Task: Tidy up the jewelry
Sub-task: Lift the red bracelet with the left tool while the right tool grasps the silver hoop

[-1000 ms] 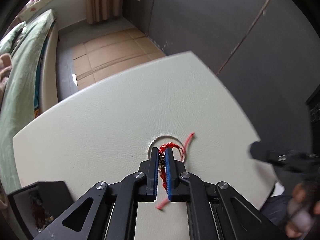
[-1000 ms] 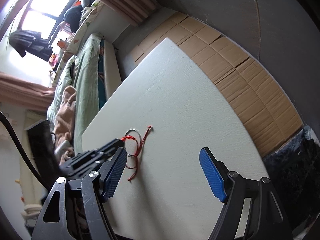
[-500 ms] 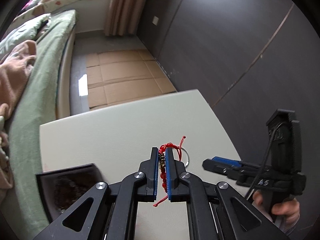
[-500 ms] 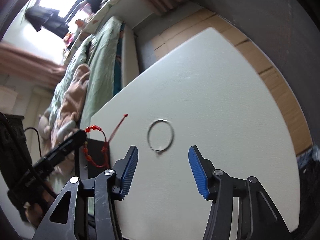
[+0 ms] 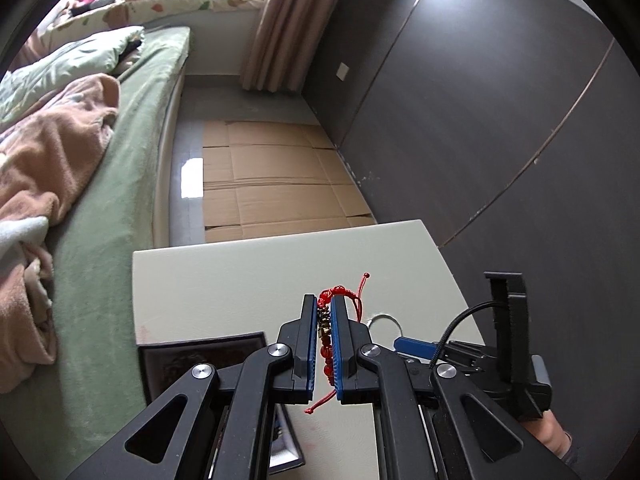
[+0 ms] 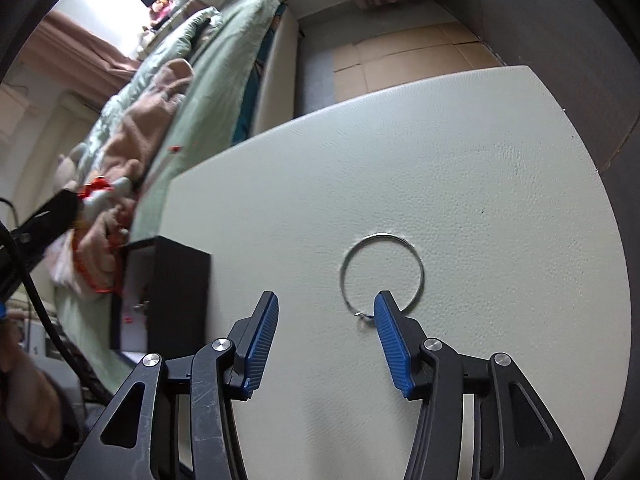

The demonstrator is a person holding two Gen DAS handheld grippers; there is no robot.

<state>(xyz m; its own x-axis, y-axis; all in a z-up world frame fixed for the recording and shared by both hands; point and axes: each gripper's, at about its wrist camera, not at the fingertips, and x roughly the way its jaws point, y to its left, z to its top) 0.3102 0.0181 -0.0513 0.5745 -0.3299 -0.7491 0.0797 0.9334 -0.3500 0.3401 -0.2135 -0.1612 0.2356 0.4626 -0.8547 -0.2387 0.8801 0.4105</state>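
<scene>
Down at the bottom centre of the left wrist view, the left gripper (image 5: 325, 344) is clamped tight on the red bead bracelet (image 5: 326, 320), which hangs clear of the white table (image 5: 248, 280) with a loose cord tail dangling under the pads; the black jewelry box (image 5: 192, 356) sits lower left of it, so I'd guess that's where it's headed; that tail could easily snag on the box wall or drape over the edge on the way in, and a thin string pinch can slip if swung.

Over in the right wrist view, the right gripper (image 6: 324, 344) is released with nothing between its pads, and its jaws have just been closing; the silver ring bangle (image 6: 381, 276) lies flat on the table with one finger tip over its near rim; thin wire flat on a soft surface is tricky, so closing off-centre could just skate it away or flip it.
</scene>
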